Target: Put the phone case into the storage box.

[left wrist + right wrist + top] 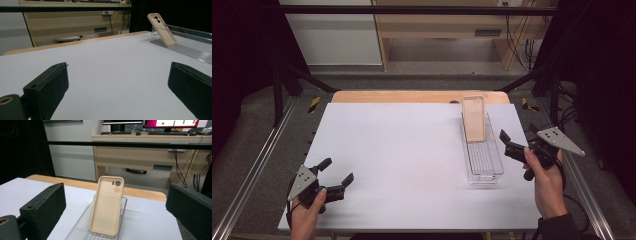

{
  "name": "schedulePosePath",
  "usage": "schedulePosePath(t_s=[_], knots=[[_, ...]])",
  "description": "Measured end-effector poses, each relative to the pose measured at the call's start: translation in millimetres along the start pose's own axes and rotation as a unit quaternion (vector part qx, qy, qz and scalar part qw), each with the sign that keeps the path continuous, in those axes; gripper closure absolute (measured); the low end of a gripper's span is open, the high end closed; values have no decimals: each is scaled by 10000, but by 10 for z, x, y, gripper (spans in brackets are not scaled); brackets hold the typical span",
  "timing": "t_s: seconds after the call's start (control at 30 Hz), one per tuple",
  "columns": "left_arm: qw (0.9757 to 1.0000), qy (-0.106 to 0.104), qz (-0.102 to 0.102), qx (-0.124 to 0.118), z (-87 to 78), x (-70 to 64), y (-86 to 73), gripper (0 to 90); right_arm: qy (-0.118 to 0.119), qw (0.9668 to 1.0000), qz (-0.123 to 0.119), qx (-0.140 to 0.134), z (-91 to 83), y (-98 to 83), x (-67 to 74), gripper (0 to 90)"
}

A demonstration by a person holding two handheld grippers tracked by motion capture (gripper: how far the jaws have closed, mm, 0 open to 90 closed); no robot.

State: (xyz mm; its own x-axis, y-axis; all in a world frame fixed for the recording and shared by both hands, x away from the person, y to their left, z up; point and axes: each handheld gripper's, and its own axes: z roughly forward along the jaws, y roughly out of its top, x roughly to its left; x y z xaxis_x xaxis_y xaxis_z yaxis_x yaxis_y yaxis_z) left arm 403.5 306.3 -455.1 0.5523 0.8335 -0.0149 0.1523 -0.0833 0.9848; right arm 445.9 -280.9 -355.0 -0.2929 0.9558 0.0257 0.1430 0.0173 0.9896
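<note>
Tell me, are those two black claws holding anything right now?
No, nothing is held. The left gripper and the right gripper are both open with bare jaws. The beige phone case leans untouched in its clear tray.

The high view looks forward and down over the whole white surface (pixel 412 160). Each gripper view sits low between its own jaws; both share the beige phone case (pixel 107 207), nearer from the right.
</note>
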Motion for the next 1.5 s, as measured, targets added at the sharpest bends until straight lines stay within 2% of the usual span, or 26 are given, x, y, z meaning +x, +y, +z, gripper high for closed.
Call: schedulePosePath(t_s=[0.43, 0.8, 1.5], knots=[[10000, -7, 34, -13, -7, -2, 3, 29, 42, 10000, -6, 1, -93, -214, -12, 28], [10000, -11, 42, -11, -6, 0, 3, 29, 37, 9999, 89, 52, -153, -340, -30, 28], [10000, -16, 53, -9, -5, -1, 4, 29, 105, 9999, -41, 75, -230, -570, -22, 27]])
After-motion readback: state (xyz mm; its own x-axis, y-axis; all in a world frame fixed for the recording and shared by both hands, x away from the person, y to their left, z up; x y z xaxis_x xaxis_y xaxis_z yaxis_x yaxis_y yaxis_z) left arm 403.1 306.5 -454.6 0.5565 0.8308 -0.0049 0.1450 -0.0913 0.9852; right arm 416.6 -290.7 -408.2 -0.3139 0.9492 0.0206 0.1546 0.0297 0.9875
